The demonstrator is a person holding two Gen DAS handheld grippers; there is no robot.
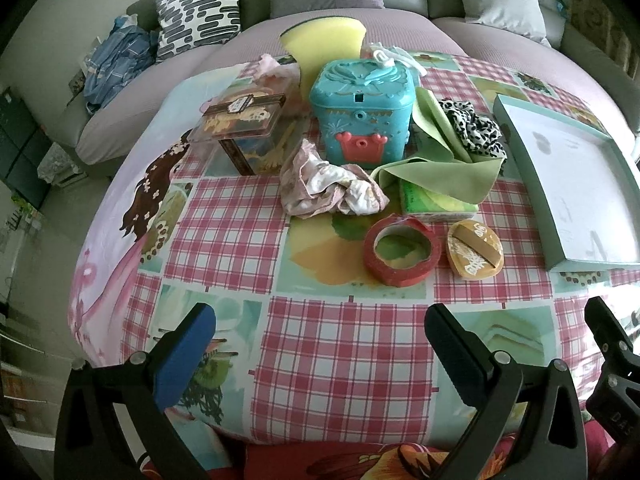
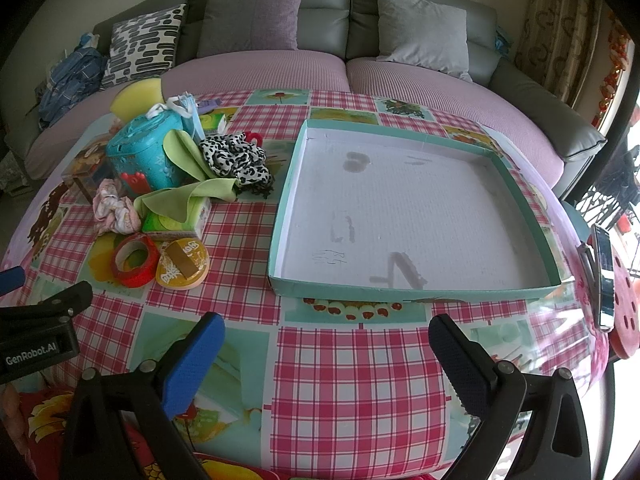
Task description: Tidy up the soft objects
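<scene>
Both grippers, left [image 1: 320, 344] and right [image 2: 326, 350], spread wide over bare tablecloth [image 2: 352, 360], tray [image 2: 280, 216] rim beyond.

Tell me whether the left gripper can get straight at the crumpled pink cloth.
Probably yes. The left gripper is open, and only bare tablecloth lies between it and the pink cloth; the red tape roll sits off to the right.

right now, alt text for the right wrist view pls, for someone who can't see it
An open right gripper hovers over a pink checked tablecloth, facing an empty shallow teal tray. Left of the tray sits a clutter of cloths, a teal box, red tape and a leopard-print scrunchie; a sofa stands behind.
</scene>
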